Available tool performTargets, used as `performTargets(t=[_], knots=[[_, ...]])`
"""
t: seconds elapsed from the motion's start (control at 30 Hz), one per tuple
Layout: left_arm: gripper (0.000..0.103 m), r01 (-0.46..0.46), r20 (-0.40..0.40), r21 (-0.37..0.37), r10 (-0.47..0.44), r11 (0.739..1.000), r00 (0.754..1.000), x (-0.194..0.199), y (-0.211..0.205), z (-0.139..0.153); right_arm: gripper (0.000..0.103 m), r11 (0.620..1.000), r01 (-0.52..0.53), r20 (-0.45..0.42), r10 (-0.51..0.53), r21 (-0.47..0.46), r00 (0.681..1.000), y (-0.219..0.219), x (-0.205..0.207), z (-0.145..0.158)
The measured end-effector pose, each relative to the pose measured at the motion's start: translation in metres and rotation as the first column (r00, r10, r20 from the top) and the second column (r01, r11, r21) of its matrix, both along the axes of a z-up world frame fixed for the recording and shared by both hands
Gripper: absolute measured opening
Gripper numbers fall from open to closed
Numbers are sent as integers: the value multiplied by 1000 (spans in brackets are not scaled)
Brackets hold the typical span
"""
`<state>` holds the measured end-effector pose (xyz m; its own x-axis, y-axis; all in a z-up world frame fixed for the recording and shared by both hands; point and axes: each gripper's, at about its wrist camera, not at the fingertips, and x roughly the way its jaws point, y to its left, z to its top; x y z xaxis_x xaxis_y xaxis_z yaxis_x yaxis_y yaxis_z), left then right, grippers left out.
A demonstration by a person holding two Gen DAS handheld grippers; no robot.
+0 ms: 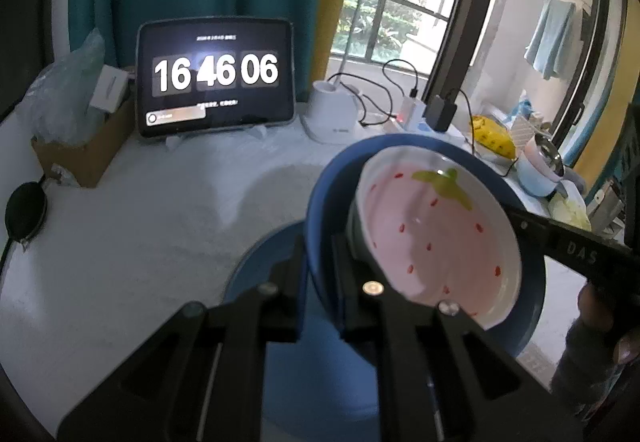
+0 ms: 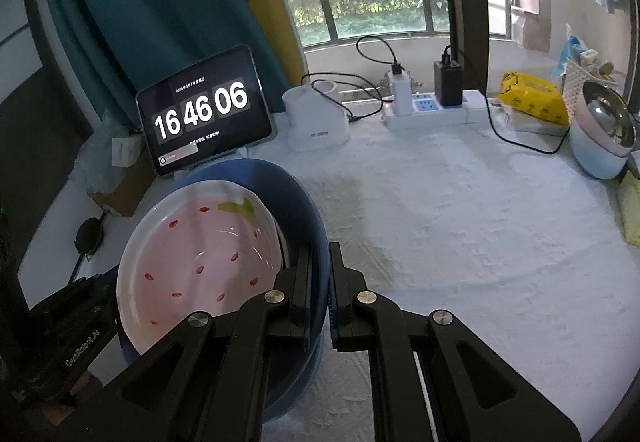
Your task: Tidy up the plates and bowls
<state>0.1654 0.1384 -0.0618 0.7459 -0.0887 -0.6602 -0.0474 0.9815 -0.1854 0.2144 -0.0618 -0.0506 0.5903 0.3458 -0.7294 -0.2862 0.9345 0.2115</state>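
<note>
Clock tablet [image 2: 204, 110] beside white lamp base [image 2: 316, 122], power strip [image 2: 432, 110], yellow packet [image 2: 534, 92], cardboard box [image 1: 86, 146].

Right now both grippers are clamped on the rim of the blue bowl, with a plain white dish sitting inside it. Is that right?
Not quite. The left gripper and right gripper are both shut on the blue bowl rim, but the dish inside is not plain white: it is pink with red seed marks and a green leaf, like a strawberry. Both wrist views show this.
</note>
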Motion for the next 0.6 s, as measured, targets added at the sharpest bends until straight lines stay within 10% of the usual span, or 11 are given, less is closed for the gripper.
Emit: performTargets(t=[0.6], knots=[[12,-5,-14,21,5,1000,1000,7,10,-4,9,1000,-14,-70,14,0,997,13,14,-23]])
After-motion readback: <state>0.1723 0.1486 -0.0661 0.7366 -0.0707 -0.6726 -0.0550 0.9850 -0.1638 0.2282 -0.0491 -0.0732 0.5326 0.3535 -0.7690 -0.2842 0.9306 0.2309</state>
